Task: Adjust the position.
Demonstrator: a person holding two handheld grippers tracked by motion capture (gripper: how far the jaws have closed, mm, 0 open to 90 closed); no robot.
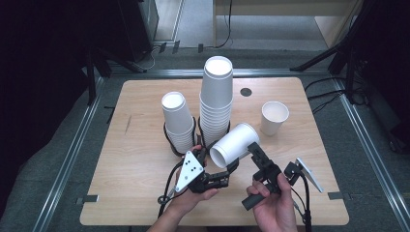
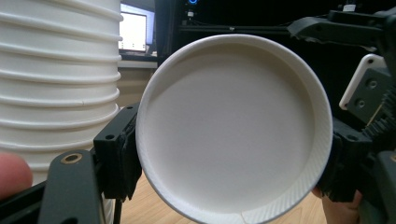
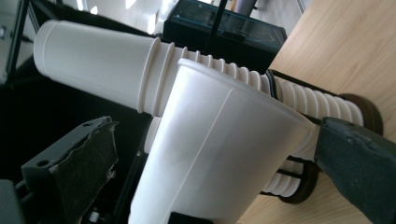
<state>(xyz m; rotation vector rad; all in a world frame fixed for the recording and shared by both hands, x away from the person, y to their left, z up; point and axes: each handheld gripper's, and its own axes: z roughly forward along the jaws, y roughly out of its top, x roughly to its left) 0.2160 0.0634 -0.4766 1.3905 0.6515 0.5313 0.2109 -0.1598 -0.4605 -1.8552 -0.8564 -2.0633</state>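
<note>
Currently: paper cup (image 1: 235,145), frame centre, clamped at rim by left gripper (image 1: 223,166); right gripper (image 1: 261,164) spread, released. Next: carry cup onto tall stack (image 1: 216,99), aligned.

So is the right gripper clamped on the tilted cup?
No: in the right gripper view the tilted cup sits between open jaws, with gaps on both sides.

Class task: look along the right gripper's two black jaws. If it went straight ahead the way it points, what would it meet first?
The right gripper would probably first meet the white paper cup lying between its open jaws; the cup stacks lie beyond.
</note>
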